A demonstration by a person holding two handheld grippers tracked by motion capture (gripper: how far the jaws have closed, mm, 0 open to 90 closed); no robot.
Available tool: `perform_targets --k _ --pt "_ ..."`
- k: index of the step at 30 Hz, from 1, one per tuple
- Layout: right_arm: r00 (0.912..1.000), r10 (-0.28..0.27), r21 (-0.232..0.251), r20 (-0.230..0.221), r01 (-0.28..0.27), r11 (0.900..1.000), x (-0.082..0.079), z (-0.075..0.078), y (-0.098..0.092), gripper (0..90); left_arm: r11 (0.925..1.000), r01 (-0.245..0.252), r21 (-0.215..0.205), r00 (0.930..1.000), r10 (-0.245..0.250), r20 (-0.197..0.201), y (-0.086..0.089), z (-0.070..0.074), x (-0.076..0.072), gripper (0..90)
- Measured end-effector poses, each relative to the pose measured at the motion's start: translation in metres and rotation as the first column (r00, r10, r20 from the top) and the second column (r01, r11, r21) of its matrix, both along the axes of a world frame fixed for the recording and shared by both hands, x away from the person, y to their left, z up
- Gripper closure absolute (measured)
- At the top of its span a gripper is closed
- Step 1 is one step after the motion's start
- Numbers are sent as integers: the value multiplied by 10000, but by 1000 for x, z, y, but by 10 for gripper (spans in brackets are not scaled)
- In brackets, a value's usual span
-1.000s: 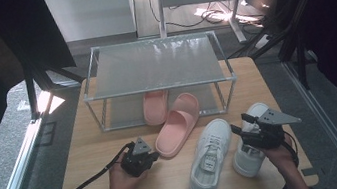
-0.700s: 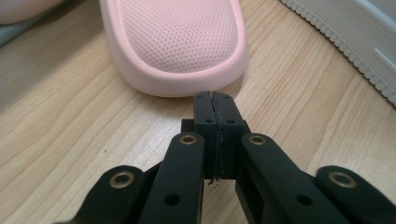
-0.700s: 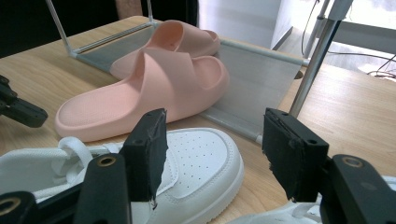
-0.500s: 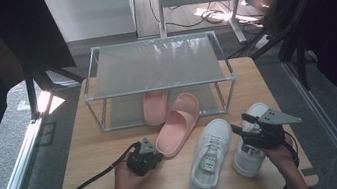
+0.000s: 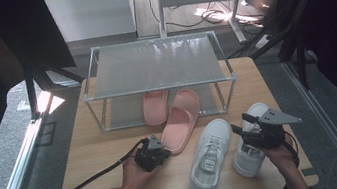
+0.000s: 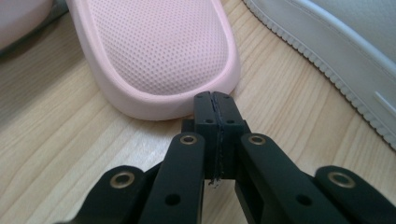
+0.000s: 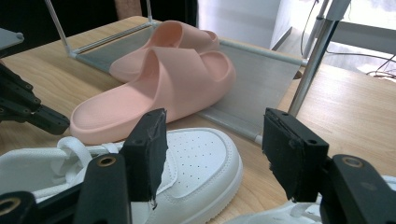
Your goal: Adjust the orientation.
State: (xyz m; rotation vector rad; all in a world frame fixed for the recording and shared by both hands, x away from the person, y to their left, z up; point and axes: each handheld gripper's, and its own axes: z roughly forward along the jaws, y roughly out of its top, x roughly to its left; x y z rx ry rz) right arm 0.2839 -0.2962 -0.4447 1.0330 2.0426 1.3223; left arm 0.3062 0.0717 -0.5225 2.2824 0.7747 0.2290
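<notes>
Where the wooden bench (image 5: pixel 99 150) meets the rack, two pink slides lie: one slide (image 5: pixel 181 121) angles out with its heel just ahead of the left claw (image 6: pixel 215 100), whose jaws are pressed together on nothing; the other slide (image 5: pixel 155 107) sits under the wire shoe rack (image 5: pixel 157 66). Two white sneakers (image 5: pixel 210 156) (image 5: pixel 251 145) lie nearer; the right claw (image 7: pixel 212 140) gapes wide over them. Grey floor (image 5: pixel 6 139) and cables (image 5: pixel 186 21) surround the bench.

Black left gripper (image 6: pixel 215 100) with brass rivets; right gripper (image 7: pixel 212 140) has grey three-cornered plate
</notes>
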Motion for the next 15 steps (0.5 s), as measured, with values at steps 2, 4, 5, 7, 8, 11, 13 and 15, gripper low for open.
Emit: perform_targets --k 2,4,5,7,8,11,13,15 --pt "10000 -5 6 1 5 10000 0 0 0 415 10000 51 -4 9999 -51 88 -6 2 1 900" --pt "10000 4 -16 24 -4 10000 0 0 0 415 9999 143 16 9999 -143 49 -12 2 3 900" --pt "10000 4 -17 32 -4 10000 0 0 0 415 9999 153 13 9999 -153 46 -14 2 4 900" --pt "10000 -7 2 33 7 10000 0 0 0 415 9998 133 -137 9999 -134 -35 -18 1 7 900" --pt "10000 -14 8 29 14 10000 0 0 -1 415 9997 143 -196 9998 -145 -121 -19 1 8 900" --pt "10000 -18 6 54 18 10000 0 0 -1 415 9995 -1 -316 9999 -3 -122 -20 0 12 900" --pt "10000 -16 18 28 16 10000 0 0 -1 415 9993 -63 -378 10000 60 -69 -21 0 15 900" --pt "10000 -11 -4 14 11 10000 1 0 -1 415 9997 12 -247 10000 -12 7 -24 0 18 900"
